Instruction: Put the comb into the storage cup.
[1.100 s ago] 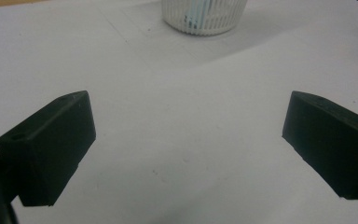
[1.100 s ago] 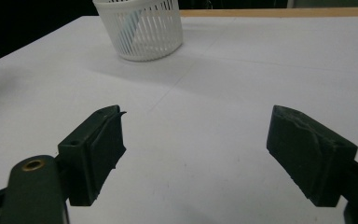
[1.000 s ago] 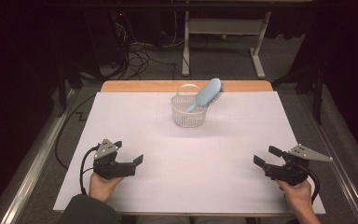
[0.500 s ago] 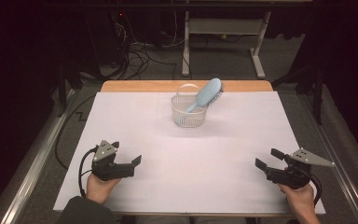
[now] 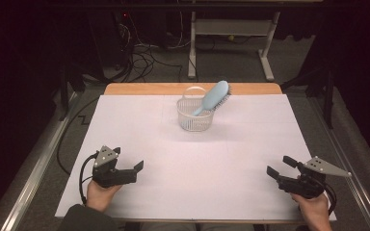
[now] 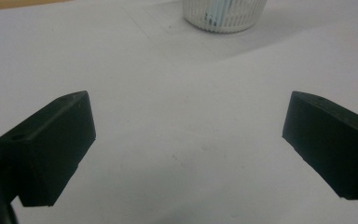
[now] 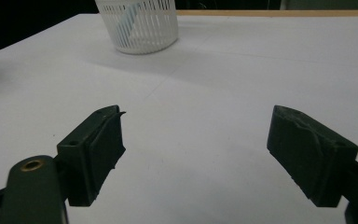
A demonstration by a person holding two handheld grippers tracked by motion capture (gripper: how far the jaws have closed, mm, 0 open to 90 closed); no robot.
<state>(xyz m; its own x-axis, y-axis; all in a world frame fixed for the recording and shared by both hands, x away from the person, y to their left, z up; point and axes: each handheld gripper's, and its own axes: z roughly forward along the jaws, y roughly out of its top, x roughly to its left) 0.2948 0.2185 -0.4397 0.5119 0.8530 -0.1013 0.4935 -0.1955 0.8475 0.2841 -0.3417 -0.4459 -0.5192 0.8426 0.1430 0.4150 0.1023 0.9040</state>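
A white slatted basket (image 5: 195, 115) stands at the far middle of the white-covered table (image 5: 192, 159). A light blue hairbrush (image 5: 214, 96) leans in it, handle down, head sticking out to the right. The basket's lower part also appears at the top of the left gripper view (image 6: 223, 13) and the right gripper view (image 7: 139, 25). My left gripper (image 5: 136, 169) rests open near the front left edge, nothing between its jaws (image 6: 186, 144). My right gripper (image 5: 278, 168) is open near the front right edge, also holding nothing (image 7: 196, 149).
A bare wooden strip (image 5: 139, 89) runs along the table's far edge. Beyond it are dark floor, cables (image 5: 139, 53) and a white desk frame (image 5: 231, 43). Metal rails (image 5: 33, 168) flank the table.
Both hands have drawn back a little toward the table's front edge. The jaws stay open, and basket and brush have not moved.
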